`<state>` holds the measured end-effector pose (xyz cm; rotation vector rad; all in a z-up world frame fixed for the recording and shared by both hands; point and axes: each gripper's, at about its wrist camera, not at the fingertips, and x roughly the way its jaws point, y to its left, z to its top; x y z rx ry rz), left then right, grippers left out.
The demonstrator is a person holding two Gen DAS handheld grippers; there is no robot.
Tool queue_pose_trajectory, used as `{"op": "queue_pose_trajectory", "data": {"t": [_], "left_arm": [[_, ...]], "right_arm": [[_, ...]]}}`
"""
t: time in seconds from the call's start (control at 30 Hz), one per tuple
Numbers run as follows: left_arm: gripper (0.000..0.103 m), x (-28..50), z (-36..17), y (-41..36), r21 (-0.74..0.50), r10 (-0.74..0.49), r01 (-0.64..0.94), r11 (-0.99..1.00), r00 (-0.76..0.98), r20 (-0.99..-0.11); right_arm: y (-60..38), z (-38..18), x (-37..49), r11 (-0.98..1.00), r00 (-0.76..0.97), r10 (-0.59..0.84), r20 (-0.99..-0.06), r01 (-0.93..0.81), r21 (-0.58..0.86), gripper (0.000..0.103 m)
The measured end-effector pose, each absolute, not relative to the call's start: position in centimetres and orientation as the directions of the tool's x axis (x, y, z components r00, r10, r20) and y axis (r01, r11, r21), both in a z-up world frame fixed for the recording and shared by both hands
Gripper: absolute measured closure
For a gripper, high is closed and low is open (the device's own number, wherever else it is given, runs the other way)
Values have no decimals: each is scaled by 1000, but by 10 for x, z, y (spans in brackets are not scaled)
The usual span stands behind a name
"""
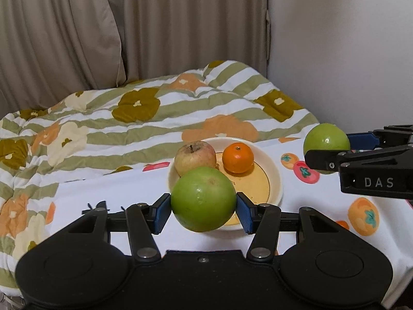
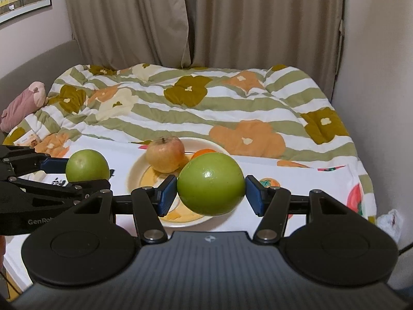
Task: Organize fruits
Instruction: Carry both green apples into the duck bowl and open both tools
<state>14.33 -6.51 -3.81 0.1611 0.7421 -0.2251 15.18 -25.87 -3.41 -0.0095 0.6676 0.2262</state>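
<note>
My left gripper [image 1: 204,208] is shut on a green apple [image 1: 203,198], held just above the near rim of a cream plate [image 1: 275,178]. On the plate lie a pale yellow-pink apple [image 1: 195,157] and an orange mandarin [image 1: 237,157]. My right gripper [image 2: 211,193] is shut on a second green apple [image 2: 211,183], held over the plate [image 2: 134,173] at its right side. Each gripper shows in the other's view: the right one with its apple [image 1: 326,140] at the right edge, the left one with its apple [image 2: 87,165] at the left.
The plate stands on a white cloth printed with fruits [image 1: 309,206], laid over a striped floral quilt [image 1: 129,118] on a bed. Beige curtains [image 1: 129,25] hang behind, a white wall [image 1: 348,38] on the right. A pink soft toy [image 2: 22,106] lies far left.
</note>
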Motion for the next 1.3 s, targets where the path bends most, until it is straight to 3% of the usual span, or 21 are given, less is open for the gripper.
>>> {"op": "queue_pose_trajectory", "data": {"t": [0.43,0.9,0.93,0.97,1.03,1.3], "left_arm": [[45,204,-94,-111,76,-109,260,963,628,-770],[44,218,-122,-136,73,-120,318,945,547,-829],[40,217,-121,-137,72,-126,325,943,550,-826],[25,216,-119,-137,78,-128,329,941,560,-819],[13,212,-112,-134,87,-130,328,941,585,-801],[13,196,-97,-111,84,-104,279,957,598,-795]], "right_arm": [[-279,-73,220,958,687,258,-680,-270,91,30],[-277,-90,247,948,640,288,-713,-297,116,30],[-277,-90,247,947,638,290,-714,-298,118,30],[-276,-90,247,947,636,292,-714,-299,120,30],[-275,-90,248,945,632,295,-717,-302,122,30],[-266,-94,251,939,604,311,-734,-316,138,30]]}}
